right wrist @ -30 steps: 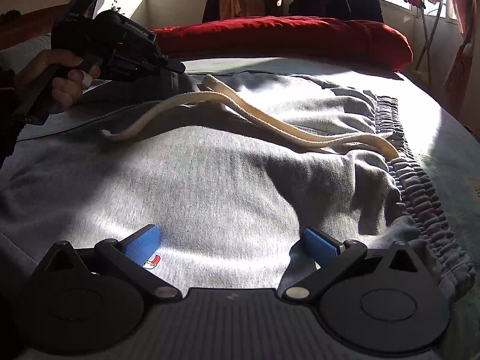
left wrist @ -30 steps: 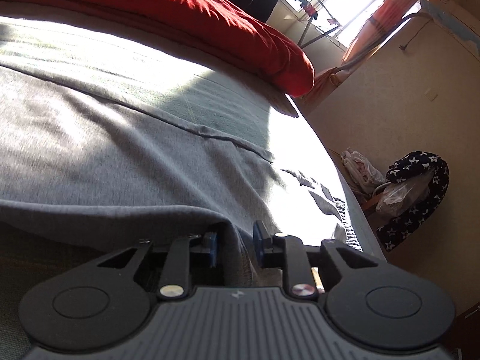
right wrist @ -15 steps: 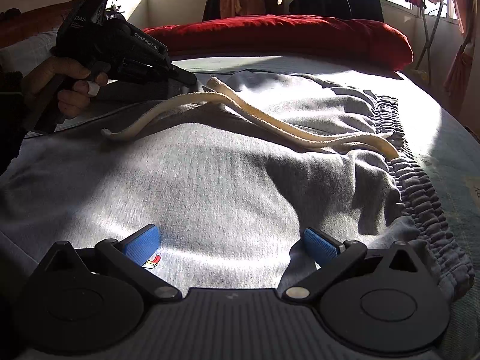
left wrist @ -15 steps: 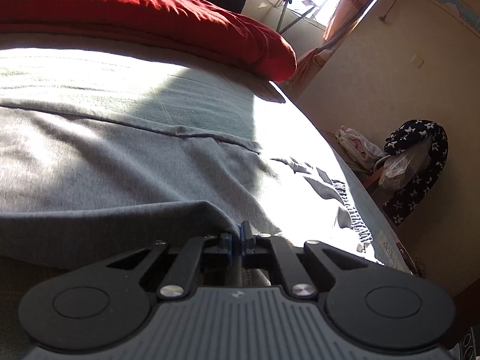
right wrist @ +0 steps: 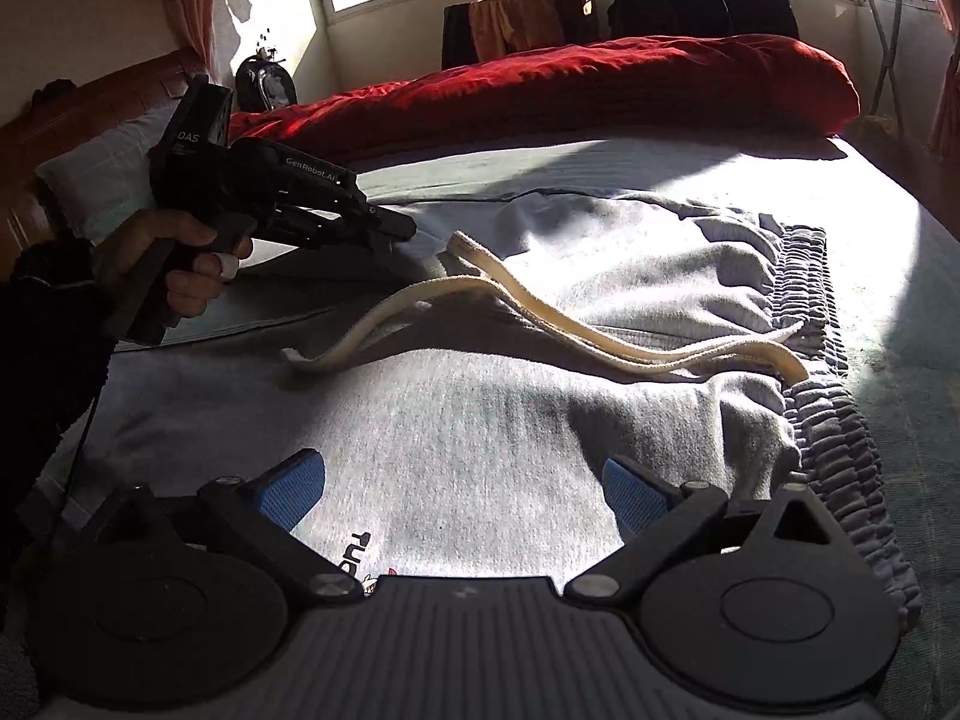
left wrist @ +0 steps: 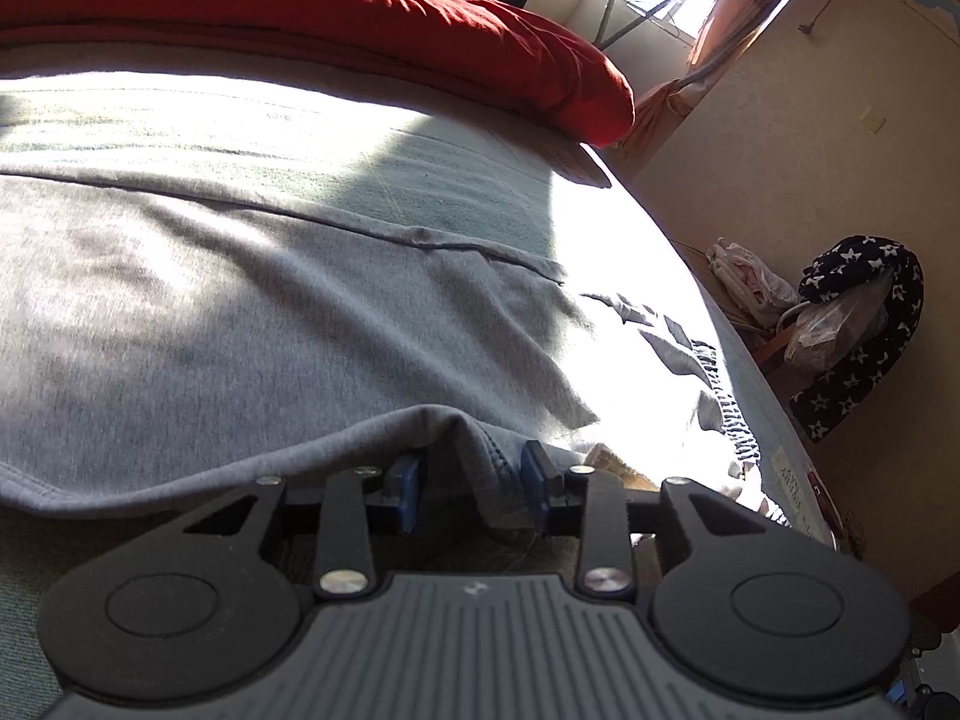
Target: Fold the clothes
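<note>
Grey sweatpants point(right wrist: 480, 420) lie spread on the bed, with an elastic waistband point(right wrist: 828, 396) at the right and a cream drawstring point(right wrist: 540, 318) lying across them. My left gripper point(left wrist: 471, 483) is open, its blue pads either side of a raised fold of the grey fabric point(left wrist: 240, 312). It also shows in the right wrist view point(right wrist: 408, 231), held by a hand at the far left edge of the pants. My right gripper point(right wrist: 462, 486) is open wide and empty, low over the near part of the pants.
A red duvet point(right wrist: 570, 90) lies along the far side of the bed point(right wrist: 870, 192). The bed's right edge drops to a floor with a star-print cloth and bags point(left wrist: 852, 324). A clothes rack point(right wrist: 888, 12) stands by the window.
My left gripper was shut on the fabric edge half a second ago; its pads now stand apart with the fold between them. My right gripper stays open and has barely moved.
</note>
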Demonstrator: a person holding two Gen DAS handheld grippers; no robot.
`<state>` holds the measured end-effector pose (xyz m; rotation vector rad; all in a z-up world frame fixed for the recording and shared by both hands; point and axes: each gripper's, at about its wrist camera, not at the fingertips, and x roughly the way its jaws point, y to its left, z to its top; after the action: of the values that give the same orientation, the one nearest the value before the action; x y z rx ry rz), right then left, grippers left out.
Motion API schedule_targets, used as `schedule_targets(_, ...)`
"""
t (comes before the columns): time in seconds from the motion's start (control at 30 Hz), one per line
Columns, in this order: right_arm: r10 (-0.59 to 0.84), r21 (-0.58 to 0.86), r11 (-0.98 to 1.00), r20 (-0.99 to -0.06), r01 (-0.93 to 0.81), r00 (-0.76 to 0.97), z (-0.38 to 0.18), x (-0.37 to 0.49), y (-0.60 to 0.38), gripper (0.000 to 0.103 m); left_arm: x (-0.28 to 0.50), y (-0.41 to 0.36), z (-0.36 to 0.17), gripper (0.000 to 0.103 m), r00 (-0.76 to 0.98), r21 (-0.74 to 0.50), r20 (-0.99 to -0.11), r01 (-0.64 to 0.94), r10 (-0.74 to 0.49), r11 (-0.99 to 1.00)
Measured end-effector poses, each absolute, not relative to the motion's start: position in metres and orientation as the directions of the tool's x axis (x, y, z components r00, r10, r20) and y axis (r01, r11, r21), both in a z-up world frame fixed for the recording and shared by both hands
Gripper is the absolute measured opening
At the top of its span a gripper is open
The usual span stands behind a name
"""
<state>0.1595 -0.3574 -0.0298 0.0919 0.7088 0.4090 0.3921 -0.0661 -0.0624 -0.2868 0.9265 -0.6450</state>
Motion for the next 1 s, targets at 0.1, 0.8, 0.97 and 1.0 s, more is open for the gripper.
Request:
schedule_targets(0.1, 0.452, 0.235, 0.888, -0.596, -0.394, 0.663, -0.01, 0.178, -0.352, 0.08, 0.366, -0.052, -0.055, 0.041, 0.432, -0.444, -0.674, 0.411, -0.599, 0.796)
schedule_targets(0.8, 0.434, 0.206, 0.869, -0.754, -0.451, 0.492, -0.069, 0.336, -0.238, 0.048, 0.327, 0.006, -0.085, 0.049, 0.458, -0.48, -0.671, 0.332, -0.583, 0.812)
schedule_targets(0.97, 0.436, 0.197, 0.869, -0.736, -0.454, 0.518, -0.04, 0.299, -0.255, 0.062, 0.283, -0.004, -0.057, 0.055, 0.503, -0.346, -0.695, 0.392, -0.513, 0.853)
schedule_targets(1.0, 0.433, 0.188, 0.87, -0.733, -0.456, 0.524, -0.035, 0.288, -0.26, 0.064, 0.271, -0.006, -0.052, 0.062, 0.514, -0.312, -0.7, 0.405, -0.496, 0.859)
